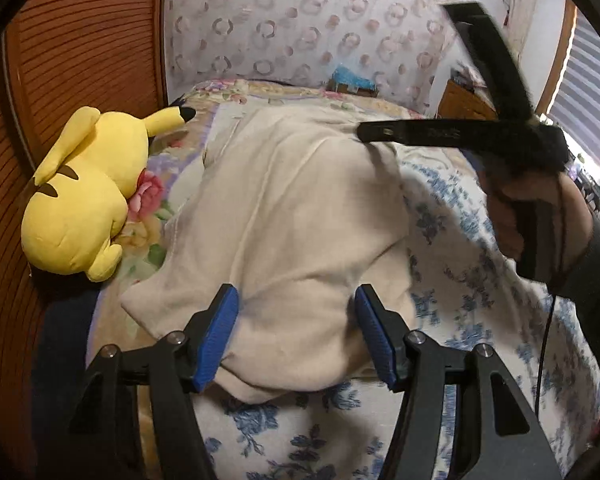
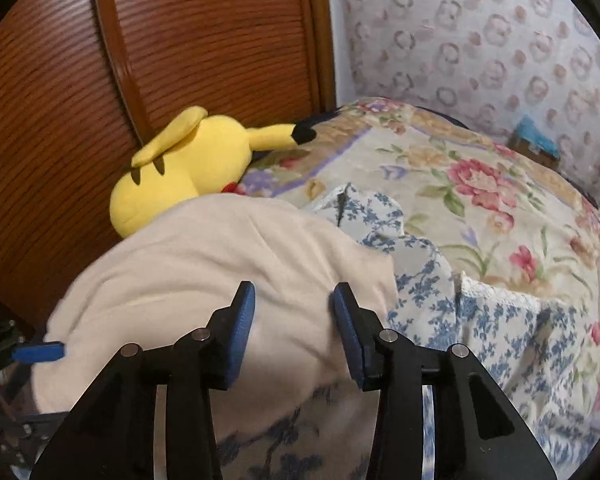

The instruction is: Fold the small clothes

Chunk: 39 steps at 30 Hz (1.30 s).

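A cream garment (image 1: 292, 208) lies in a rumpled, partly folded heap on the bed, on top of a blue-flowered white cloth (image 1: 460, 280). My left gripper (image 1: 296, 296) hovers over the garment's near edge with its blue pads wide apart and nothing pinched between them. At the upper right a hand holds the right gripper, whose black fingers (image 1: 440, 134) are spread above the garment's far edge. In the right wrist view my right gripper (image 2: 294, 292) stands open over the cream garment (image 2: 204, 264), its pads not pressing the cloth. A blue pad of the left gripper (image 2: 40, 352) shows at the left.
A yellow plush toy (image 1: 84, 196) lies at the bed's left edge against a brown slatted wooden door (image 1: 80, 40). A flowered blanket (image 2: 480, 184) covers the bed under the blue-flowered cloth (image 2: 440, 304). A blue-topped box (image 1: 352, 80) sits by the patterned wall.
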### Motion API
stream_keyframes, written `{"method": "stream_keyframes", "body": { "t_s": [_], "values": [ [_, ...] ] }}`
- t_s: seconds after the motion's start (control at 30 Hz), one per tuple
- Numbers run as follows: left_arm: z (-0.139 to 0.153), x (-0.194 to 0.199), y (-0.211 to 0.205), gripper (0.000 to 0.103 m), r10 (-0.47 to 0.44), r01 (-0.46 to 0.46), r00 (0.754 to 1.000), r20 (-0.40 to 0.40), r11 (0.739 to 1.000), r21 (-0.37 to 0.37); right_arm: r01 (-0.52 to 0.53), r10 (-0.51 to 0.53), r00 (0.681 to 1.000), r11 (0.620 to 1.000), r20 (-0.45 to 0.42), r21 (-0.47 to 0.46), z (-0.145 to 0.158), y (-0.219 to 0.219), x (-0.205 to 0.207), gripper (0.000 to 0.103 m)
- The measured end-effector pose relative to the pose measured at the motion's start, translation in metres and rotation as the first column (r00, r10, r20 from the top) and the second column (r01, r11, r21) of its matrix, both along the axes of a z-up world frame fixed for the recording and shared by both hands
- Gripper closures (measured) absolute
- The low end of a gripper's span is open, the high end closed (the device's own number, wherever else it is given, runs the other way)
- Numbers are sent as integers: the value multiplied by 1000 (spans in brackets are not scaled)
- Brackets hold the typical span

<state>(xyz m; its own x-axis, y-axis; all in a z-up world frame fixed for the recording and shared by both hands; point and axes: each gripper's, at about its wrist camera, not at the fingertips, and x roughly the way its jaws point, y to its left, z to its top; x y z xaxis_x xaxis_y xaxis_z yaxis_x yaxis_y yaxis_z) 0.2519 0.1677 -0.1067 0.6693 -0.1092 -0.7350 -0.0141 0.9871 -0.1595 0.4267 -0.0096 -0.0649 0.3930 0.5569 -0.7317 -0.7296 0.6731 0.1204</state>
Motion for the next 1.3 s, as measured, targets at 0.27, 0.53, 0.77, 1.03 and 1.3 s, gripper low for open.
{"method": "stream_keyframes", "body": {
  "t_s": [0.27, 0.53, 0.77, 1.03, 1.3],
  "values": [
    [36, -31, -30, 43, -13, 11, 994, 110, 1000, 17, 106, -113, 990, 991, 83, 80, 56, -76, -74, 62],
    [74, -66, -74, 43, -62, 53, 972, 226, 998, 46, 200, -222, 962, 969, 159, 145, 95, -159, -158, 52],
    [102, -98, -116, 43, -89, 66, 953, 289, 994, 89, 288, -329, 916, 937, 229, 196, 124, -218, -221, 43],
    [126, -127, -147, 42, -91, 52, 939, 332, 991, 122, 362, -411, 871, 907, 270, 215, 139, -257, -272, 29],
    [133, -142, -151, 42, -37, 0, 937, 348, 995, 104, 416, -478, 827, 874, 297, 249, 148, -286, -301, 27]
  ]
}}
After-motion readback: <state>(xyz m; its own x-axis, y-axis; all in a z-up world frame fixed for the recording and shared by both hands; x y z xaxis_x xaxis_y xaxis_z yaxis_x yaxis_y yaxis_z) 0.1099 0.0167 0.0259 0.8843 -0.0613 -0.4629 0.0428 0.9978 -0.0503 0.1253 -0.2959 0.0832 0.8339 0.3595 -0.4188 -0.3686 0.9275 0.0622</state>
